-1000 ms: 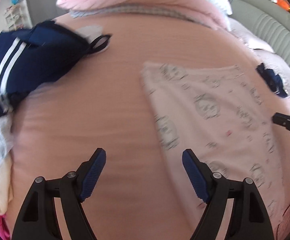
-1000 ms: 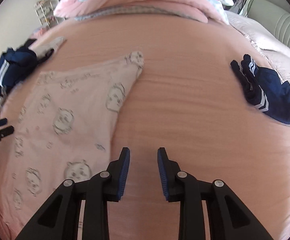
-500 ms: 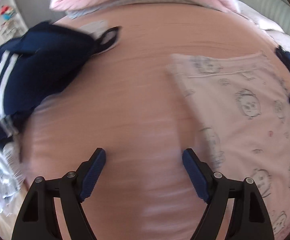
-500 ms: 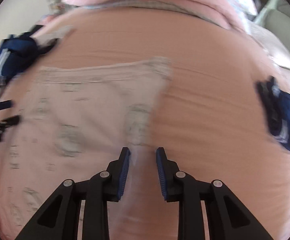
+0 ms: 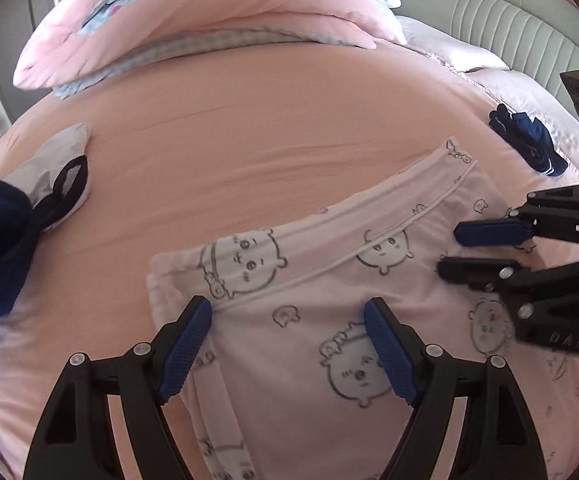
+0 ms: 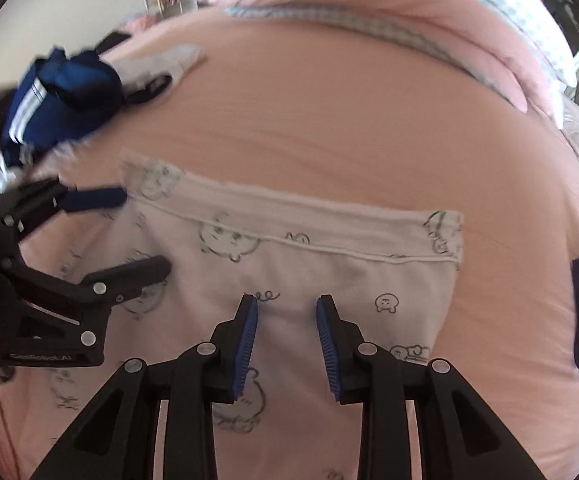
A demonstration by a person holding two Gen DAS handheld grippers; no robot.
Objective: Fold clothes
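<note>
Left wrist: left gripper [image 5: 287, 344] spread wide over the waistband corner of the pink printed garment [image 5: 329, 280], flat on the bed [image 5: 249, 140]. Risk: pinching the sheet too (thin cloth).

Right wrist: right gripper [image 6: 287, 346] narrowly parted, empty, above the garment's middle.

Pale pink printed garment [image 5: 329, 300] lying flat on the bed, with other clothes off to the sides.

It is light pink with grey cartoon animal faces and has a broad banded hem edged by a raised seam along its far side; in the right wrist view [image 6: 297, 272] that hem runs straight across, corners squared. A crumpled navy garment with white stripes [image 6: 57, 104] lies well apart on the left beside a grey-and-black piece [image 5: 61, 172]. A small folded navy item [image 5: 525, 140] lies well apart on the right.
</note>
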